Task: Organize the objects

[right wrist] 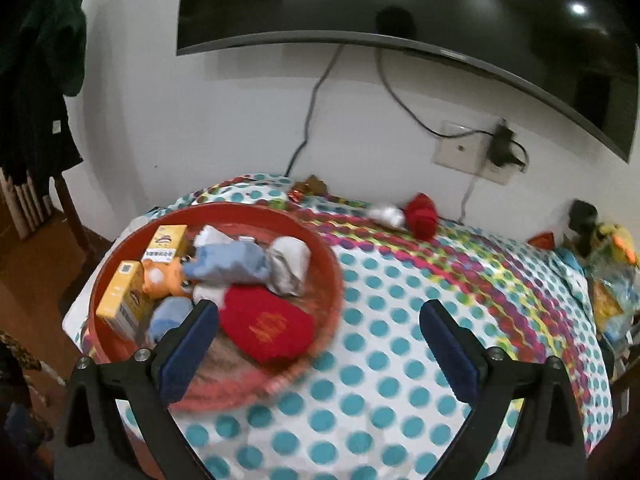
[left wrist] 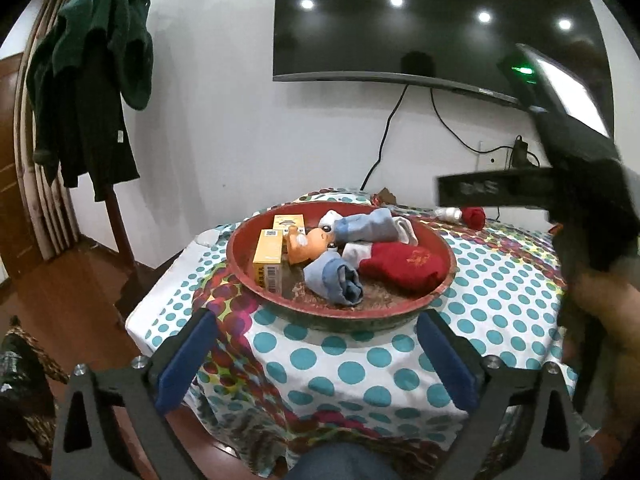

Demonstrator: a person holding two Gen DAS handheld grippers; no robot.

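A round red tray [left wrist: 340, 316] [right wrist: 240, 207] stands on the dotted tablecloth [left wrist: 360, 368]. In it lie two yellow boxes [left wrist: 270, 256] [right wrist: 120, 300], an orange toy [left wrist: 304, 244] [right wrist: 164, 278], a rolled blue sock [left wrist: 336, 280] [right wrist: 168, 316], a blue-and-white sock [left wrist: 368, 224] [right wrist: 232, 264] and a red pouch [left wrist: 404, 266] [right wrist: 268, 326]. My left gripper [left wrist: 316, 320] is open at the tray's near rim, holding nothing. My right gripper [right wrist: 319, 308] is open and empty over the tray's right side. A red rolled sock [left wrist: 474, 216] [right wrist: 422, 212] and a white bundle [left wrist: 448, 213] [right wrist: 386, 215] lie at the table's back.
A dark TV [left wrist: 420, 20] hangs on the wall with cables running down behind the table. Green clothes [left wrist: 92, 72] hang on a stand at left. Toys and packets [right wrist: 608, 272] crowd the table's right edge. A dark, blurred device body [left wrist: 576, 184] fills the right of the left wrist view.
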